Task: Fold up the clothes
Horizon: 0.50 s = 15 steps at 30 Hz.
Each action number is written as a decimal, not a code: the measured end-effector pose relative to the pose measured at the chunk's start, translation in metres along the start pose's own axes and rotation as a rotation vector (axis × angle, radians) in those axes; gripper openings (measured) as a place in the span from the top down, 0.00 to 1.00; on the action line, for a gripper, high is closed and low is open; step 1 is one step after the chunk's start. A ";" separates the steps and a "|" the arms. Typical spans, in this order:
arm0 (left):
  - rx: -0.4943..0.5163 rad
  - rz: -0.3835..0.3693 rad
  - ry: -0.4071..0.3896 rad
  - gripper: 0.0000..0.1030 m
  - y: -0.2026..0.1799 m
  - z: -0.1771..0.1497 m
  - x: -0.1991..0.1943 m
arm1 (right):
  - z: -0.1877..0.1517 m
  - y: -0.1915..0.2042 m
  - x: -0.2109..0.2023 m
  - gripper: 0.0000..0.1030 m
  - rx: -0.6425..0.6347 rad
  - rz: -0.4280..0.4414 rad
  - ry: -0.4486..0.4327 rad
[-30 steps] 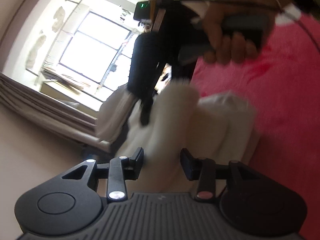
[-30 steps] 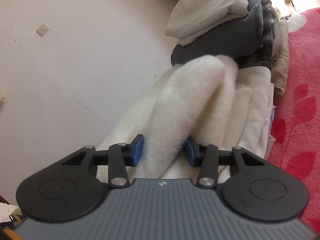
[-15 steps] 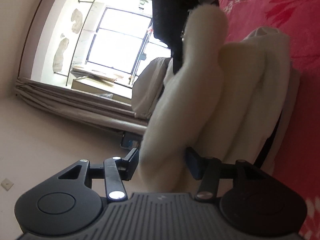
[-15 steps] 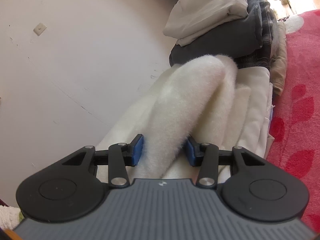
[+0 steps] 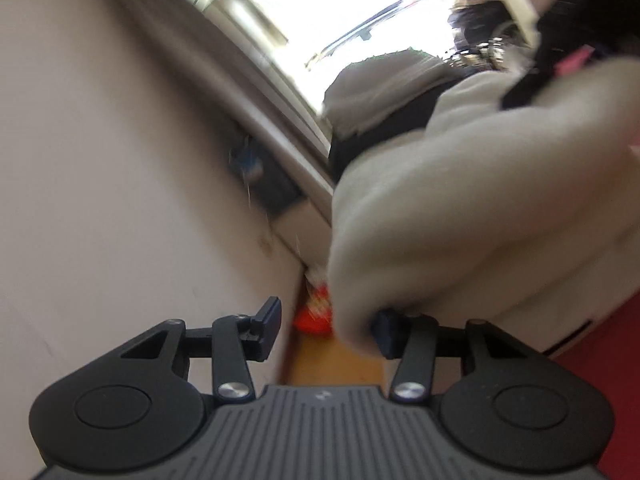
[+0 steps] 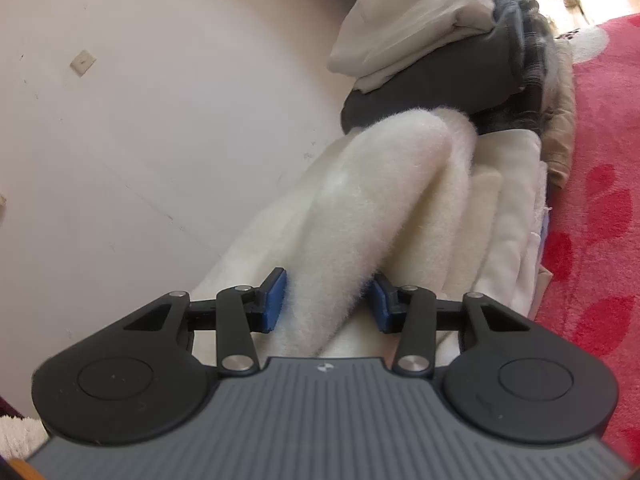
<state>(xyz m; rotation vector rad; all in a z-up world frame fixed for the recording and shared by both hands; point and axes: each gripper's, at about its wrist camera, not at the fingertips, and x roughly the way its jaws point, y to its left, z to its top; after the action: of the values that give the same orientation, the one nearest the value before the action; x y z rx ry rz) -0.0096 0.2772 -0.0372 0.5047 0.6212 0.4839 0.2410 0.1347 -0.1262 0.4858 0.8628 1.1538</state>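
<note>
Fleecy cream fabric fills both views: the white fleece garment [image 6: 384, 208] lies bunched on the red carpet [image 6: 600, 184] against the wall, right beside a stack of folded clothes [image 6: 440, 40]. You are mid-fold, with one ridge of the fleece pinched up. Your right claw [image 6: 326, 300] is clamped partway on that thick ridge, both blue pads pressed into the pile, pointing slightly downward. Your left claw [image 5: 326, 326] is less certain: its jaws have just been closing a little, and in the blurred left view the fleece [image 5: 480, 208] drapes over the right finger while the left finger [image 5: 268, 322] stands clear of the cloth, so I judge the grip loose or gone. That claw also looks rolled, with the window slanting across its view. Next, you likely need to secure the left hold before carrying the fold over, or the edge may slip and sag.
</note>
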 end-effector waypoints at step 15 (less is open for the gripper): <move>-0.353 -0.199 0.031 0.52 0.050 0.000 -0.092 | -0.006 0.010 0.001 0.60 -0.108 -0.045 -0.002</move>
<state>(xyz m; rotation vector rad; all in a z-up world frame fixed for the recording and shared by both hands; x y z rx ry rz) -0.0885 0.2637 0.0303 0.0991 0.5926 0.4020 0.2306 0.1386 -0.1224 0.3768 0.8015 1.1516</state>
